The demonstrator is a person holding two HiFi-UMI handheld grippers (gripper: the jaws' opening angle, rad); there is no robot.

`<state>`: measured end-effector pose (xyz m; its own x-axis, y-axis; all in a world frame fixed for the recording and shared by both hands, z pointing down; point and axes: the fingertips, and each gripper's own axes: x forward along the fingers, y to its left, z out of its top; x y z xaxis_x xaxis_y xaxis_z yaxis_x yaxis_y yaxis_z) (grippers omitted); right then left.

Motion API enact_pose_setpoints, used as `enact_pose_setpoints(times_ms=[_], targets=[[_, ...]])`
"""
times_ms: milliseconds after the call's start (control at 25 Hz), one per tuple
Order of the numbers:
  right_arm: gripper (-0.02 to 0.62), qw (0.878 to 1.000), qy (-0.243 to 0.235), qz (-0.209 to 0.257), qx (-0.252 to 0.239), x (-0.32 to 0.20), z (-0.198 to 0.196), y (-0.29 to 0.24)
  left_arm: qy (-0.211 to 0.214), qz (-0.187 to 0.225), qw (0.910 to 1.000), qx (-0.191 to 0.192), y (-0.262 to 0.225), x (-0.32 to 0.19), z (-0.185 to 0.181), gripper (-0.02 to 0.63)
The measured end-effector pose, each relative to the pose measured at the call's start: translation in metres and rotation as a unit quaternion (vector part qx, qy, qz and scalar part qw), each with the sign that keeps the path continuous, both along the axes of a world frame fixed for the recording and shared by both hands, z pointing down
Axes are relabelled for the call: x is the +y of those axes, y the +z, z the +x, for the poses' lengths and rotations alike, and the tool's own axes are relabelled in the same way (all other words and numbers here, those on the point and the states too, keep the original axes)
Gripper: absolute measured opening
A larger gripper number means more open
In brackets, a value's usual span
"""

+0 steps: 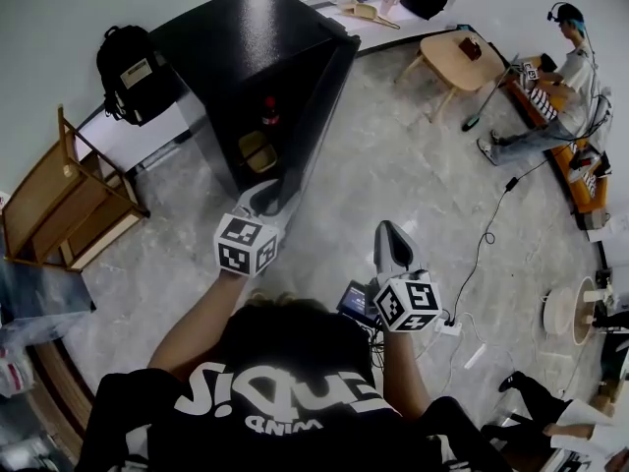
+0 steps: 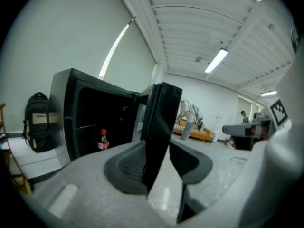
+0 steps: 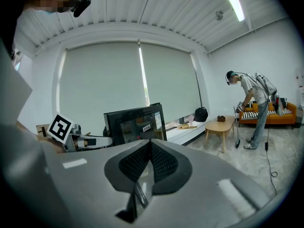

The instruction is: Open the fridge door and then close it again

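The glossy black fridge door [image 2: 161, 127] stands wide open, and its free edge sits between the jaws of the left claw [image 2: 159, 170]. The jaws are parted around it: the left pad lies against the panel, while a strip of floor shows between the panel and the right pad, so this is not a firm grip. The right claw [image 3: 150, 163] is closed on nothing, its ribbed pads meeting. I judge the opening half done and the closing about to begin. The next move calls for pinching the edge, or pressing it with one pad, and following the hinge's arc leftward until the door meets the squat black fridge cabinet [image 1: 246, 37]. The left forearm reaches forward with the claw nearly level and tipped slightly down. The right arm is bent, holding its claw idle to the near right. The cabinet stands on the floor by the far-left wall, a red-capped bottle [image 2: 103, 140] inside.
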<state>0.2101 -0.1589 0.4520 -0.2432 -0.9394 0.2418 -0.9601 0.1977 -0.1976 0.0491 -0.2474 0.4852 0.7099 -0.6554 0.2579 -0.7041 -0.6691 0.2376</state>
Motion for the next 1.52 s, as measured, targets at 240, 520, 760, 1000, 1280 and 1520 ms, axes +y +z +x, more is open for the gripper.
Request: enact_pose_setpoints(times_ms=[240,520,760,1000,1280,1520], targets=[[-0.002,1.000,0.002,0.001,-0.001,0.005,-0.003,-0.002,0.010,-0.005,0.9999,-0.003,0.000,0.005,0.003,0.149],[-0.002,1.000,-0.003,0.004,0.003,0.009,-0.011,-0.006,0.008,-0.006,0.9999,-0.006,0.000,0.008,0.000,0.122],[-0.002,1.000,-0.006,0.005,0.005,0.008,-0.018,-0.009,0.004,-0.007,0.9999,-0.008,0.001,0.006,-0.009,0.109],[-0.002,1.000,-0.010,0.006,0.006,0.003,-0.022,-0.011,-0.008,0.000,0.9999,-0.010,0.001,0.002,-0.015,0.112],[-0.002,1.000,-0.016,0.006,0.006,-0.002,-0.028,-0.009,-0.020,0.001,0.9998,0.001,0.000,-0.006,-0.030,0.118],[-0.002,1.000,-0.020,0.003,0.004,-0.005,-0.032,-0.004,-0.043,0.001,0.9991,0.007,0.000,-0.015,-0.045,0.118]])
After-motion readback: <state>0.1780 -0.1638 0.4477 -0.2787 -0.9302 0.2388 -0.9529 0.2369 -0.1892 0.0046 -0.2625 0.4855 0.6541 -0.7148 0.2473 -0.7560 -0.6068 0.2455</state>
